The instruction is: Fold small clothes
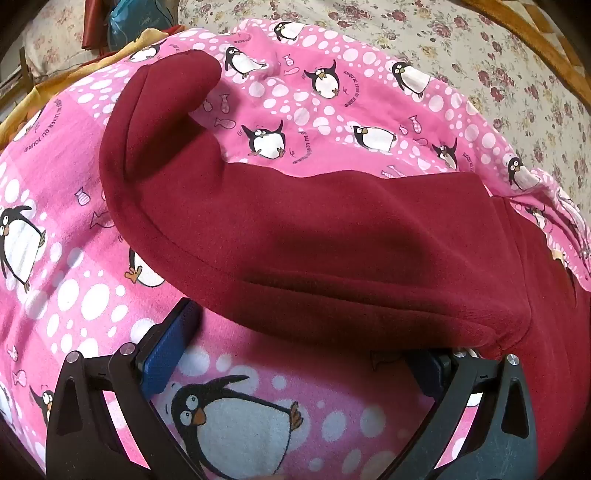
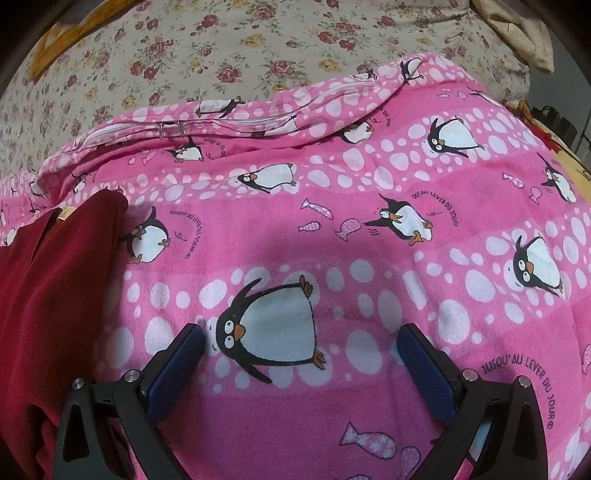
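A dark red fleece garment (image 1: 314,236) lies on a pink penguin-print blanket (image 1: 74,288). One sleeve or leg of it curls up toward the far left. My left gripper (image 1: 295,343) is open, its left finger (image 1: 170,347) just beside the garment's near edge; the garment's hem covers the tip of the right finger. In the right wrist view the same garment (image 2: 51,295) lies at the left edge. My right gripper (image 2: 301,354) is open and empty over the bare blanket (image 2: 369,229), to the right of the garment.
The blanket lies on a bed with a floral sheet (image 2: 221,55). A zipper seam (image 2: 192,122) runs along the blanket's far edge. An orange-yellow cloth (image 1: 74,74) and a blue bag (image 1: 129,22) sit at the far left. A cream cloth (image 2: 524,33) lies at the far right.
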Demonstrator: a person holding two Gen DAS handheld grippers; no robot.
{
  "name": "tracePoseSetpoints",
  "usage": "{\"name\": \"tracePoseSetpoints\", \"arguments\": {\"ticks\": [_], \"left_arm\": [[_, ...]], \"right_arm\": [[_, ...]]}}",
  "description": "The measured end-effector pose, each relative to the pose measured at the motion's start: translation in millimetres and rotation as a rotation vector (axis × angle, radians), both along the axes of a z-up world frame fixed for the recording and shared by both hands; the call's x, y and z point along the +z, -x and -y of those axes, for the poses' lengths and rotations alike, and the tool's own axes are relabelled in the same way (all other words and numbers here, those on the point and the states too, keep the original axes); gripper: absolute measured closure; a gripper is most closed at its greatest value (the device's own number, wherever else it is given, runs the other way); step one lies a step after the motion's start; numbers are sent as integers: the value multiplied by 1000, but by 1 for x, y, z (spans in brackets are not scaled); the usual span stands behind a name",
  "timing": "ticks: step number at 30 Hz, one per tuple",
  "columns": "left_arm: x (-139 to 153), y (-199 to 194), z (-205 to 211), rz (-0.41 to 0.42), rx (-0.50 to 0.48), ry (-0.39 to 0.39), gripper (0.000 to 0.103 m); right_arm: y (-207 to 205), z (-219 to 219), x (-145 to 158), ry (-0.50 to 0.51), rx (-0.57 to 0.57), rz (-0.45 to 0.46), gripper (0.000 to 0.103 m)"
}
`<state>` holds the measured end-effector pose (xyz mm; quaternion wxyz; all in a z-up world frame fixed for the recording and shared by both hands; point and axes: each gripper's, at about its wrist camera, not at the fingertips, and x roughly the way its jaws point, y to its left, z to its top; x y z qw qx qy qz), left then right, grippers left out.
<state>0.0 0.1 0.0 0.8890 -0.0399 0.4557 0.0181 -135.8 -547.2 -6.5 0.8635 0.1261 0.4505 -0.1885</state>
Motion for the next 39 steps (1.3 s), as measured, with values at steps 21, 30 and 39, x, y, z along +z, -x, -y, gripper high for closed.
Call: {"name": "tracePoseSetpoints", "arguments": {"ticks": [21, 30, 39], "left_arm": [[4, 12, 3, -23, -19, -17, 1], [30, 51, 12, -26, -81, -29, 1], [72, 84, 36, 52, -164, -57, 1]], "right_arm": [[-12, 12, 4, -70, -8, -43, 0], [34, 2, 49, -222, -31, 99, 10], [100, -91, 113, -345, 231, 136, 10]]}}
